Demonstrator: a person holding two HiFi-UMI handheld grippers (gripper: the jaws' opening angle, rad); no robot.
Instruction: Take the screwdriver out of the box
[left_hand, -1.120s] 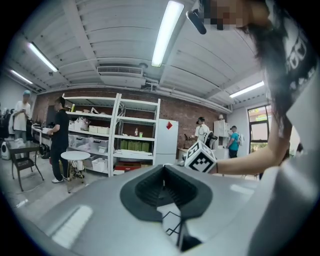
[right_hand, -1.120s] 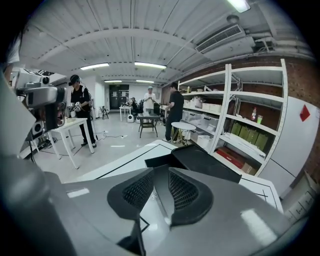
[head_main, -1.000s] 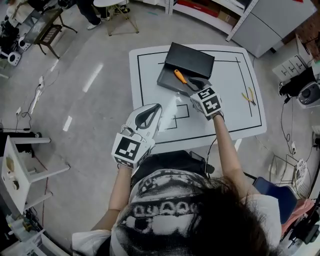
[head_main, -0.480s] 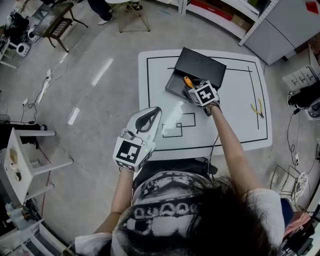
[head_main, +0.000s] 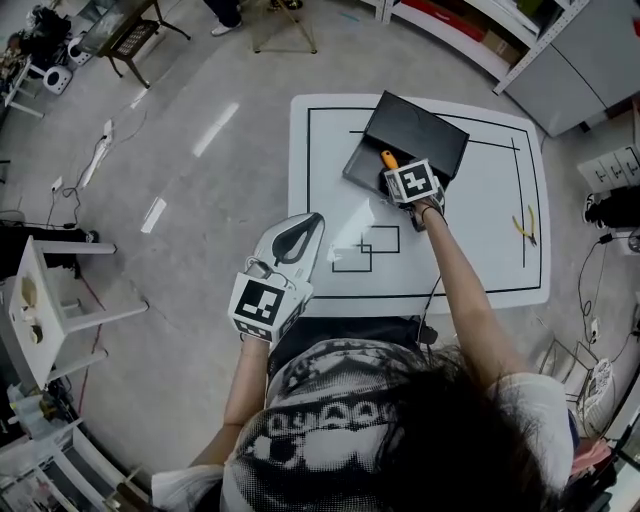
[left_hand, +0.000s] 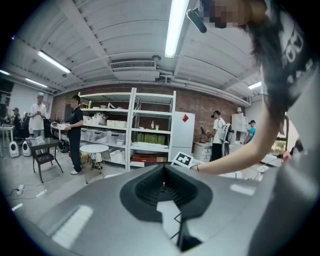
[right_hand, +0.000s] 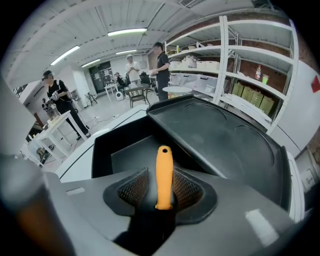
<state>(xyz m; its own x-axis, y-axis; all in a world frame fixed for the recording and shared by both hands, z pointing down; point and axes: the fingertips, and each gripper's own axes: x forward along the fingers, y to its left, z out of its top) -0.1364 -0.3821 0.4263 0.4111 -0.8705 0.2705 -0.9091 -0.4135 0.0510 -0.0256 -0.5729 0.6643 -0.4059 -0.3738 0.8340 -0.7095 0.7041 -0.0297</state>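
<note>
A black box (head_main: 362, 170) sits open on the white table (head_main: 480, 250), its lid (head_main: 420, 128) leaning back. Inside it lies the screwdriver (head_main: 388, 159) with an orange handle. My right gripper (head_main: 393, 178) reaches steeply down into the box. In the right gripper view the orange handle (right_hand: 163, 175) stands between the ribbed pads (right_hand: 134, 189) of the right gripper (right_hand: 162, 189). Its jaws are opening, with a thin gap on each side of the handle. My left gripper (head_main: 316, 218) hovers at the table's near left edge, shut and empty, and points across the room (left_hand: 164, 172).
Yellow-handled pliers (head_main: 524, 224) lie at the table's right side. Black rectangles are marked on the table top (head_main: 365, 248). Shelving (left_hand: 132, 130) and several people stand around the room. A chair (head_main: 128, 35) and white furniture (head_main: 45, 320) stand on the floor to the left.
My right gripper has dropped into the box and now straddles the orange handle. The left gripper has stayed near the table's near left edge.
</note>
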